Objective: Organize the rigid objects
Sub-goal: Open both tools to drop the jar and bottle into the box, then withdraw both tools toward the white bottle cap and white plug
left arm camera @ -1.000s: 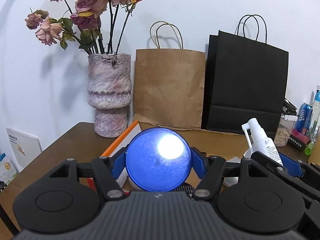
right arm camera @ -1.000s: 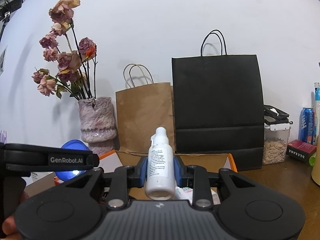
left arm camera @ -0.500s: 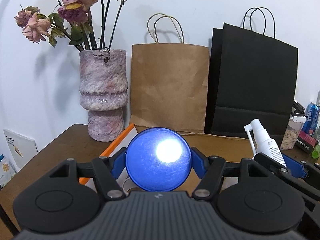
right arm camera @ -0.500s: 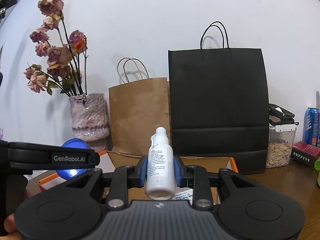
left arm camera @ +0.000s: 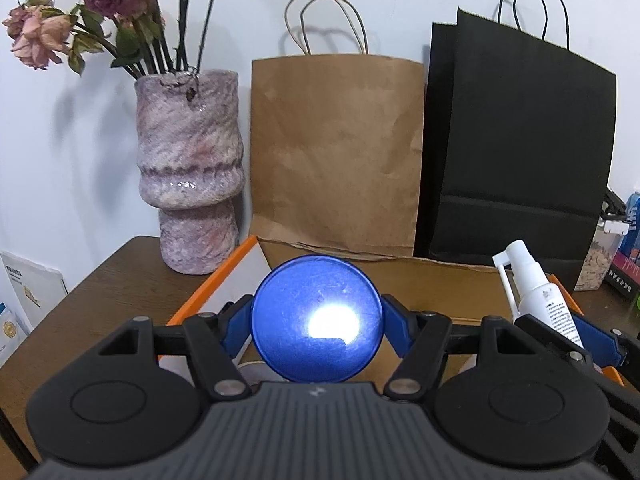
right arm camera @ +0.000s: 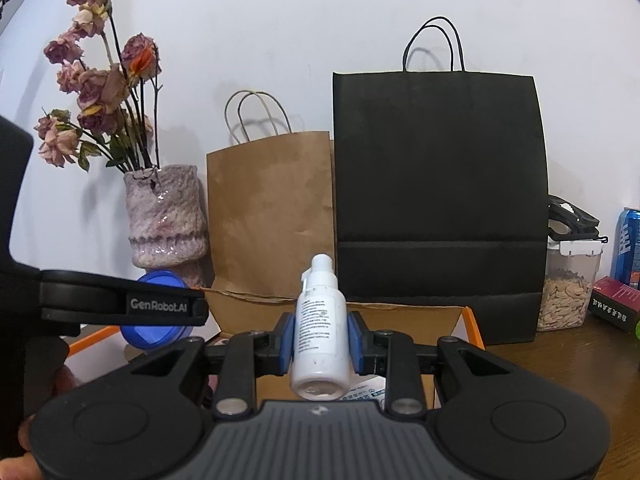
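My left gripper is shut on a round blue-lidded jar, held above an open orange-edged cardboard box. My right gripper is shut on a white spray bottle, also held over the box. The bottle shows in the left wrist view at the right, and the blue jar shows in the right wrist view at the left behind the left gripper's body. The box's inside is mostly hidden by the grippers.
A pink vase with dried roses stands back left on the brown table. A brown paper bag and a black paper bag stand behind the box. A seed container, blue can and red box sit right.
Both grippers, still holding their objects, have moved forward toward the bags and the vase, which appear larger and closer now. Neither grip has changed.
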A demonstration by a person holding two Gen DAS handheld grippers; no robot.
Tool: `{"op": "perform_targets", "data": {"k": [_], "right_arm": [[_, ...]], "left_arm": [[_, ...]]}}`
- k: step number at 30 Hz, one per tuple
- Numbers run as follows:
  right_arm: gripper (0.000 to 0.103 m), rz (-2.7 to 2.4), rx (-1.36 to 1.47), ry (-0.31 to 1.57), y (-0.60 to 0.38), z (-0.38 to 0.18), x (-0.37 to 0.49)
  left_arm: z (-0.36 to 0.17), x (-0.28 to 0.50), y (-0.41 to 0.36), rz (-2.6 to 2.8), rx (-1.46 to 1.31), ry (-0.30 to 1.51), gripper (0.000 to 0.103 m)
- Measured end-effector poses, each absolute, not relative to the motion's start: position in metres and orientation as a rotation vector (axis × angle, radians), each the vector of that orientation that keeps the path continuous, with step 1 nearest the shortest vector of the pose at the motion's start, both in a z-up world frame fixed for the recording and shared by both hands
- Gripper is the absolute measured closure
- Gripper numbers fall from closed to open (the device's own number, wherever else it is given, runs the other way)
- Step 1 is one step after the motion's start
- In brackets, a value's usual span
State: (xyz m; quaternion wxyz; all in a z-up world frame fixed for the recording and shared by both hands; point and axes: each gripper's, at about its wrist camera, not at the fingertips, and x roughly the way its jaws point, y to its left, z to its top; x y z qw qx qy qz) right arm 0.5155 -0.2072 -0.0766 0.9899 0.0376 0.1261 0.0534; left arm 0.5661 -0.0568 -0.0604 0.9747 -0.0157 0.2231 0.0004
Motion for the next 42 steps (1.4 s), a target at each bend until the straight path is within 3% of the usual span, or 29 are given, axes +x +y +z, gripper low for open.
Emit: {"op": "perform_targets", "data": {"k": [10,15,16,19,20,29,42], "right_arm": [[0.076,0.1,0.075,0.276,-0.208,-0.08,0.52],[0.074,0.081,0.082,0.297,-0.211,-0.082,0.52],[0.066,0.071,0.083,0.299,-0.211,-0.082,0.52],[0.022,0.055,0.092,0.293,-0.214,-0.082,0.518],[0.018,0.052,0.091,0.286,-0.214,-0.082,0.516],[0.003,0.039,0.085,0.264,-0.215,-0.081,0.513],[0.0,0.027,0.087,0.253,-0.216,-0.081,0.508]], "left_arm": [[-0.063,0.572,-0.059,-0.002,-0.027,0.469,0.033],[-0.061,0.57,-0.059,0.015,-0.022,0.457,0.0],[-0.061,0.569,-0.059,0.024,-0.019,0.453,0.0],[-0.062,0.57,-0.057,0.025,-0.019,0.465,0.0],[-0.062,0.571,-0.056,0.027,-0.022,0.467,0.0],[-0.062,0.569,-0.054,0.031,-0.027,0.465,0.0],[-0.061,0.558,-0.051,0.035,-0.023,0.452,0.0]]}}
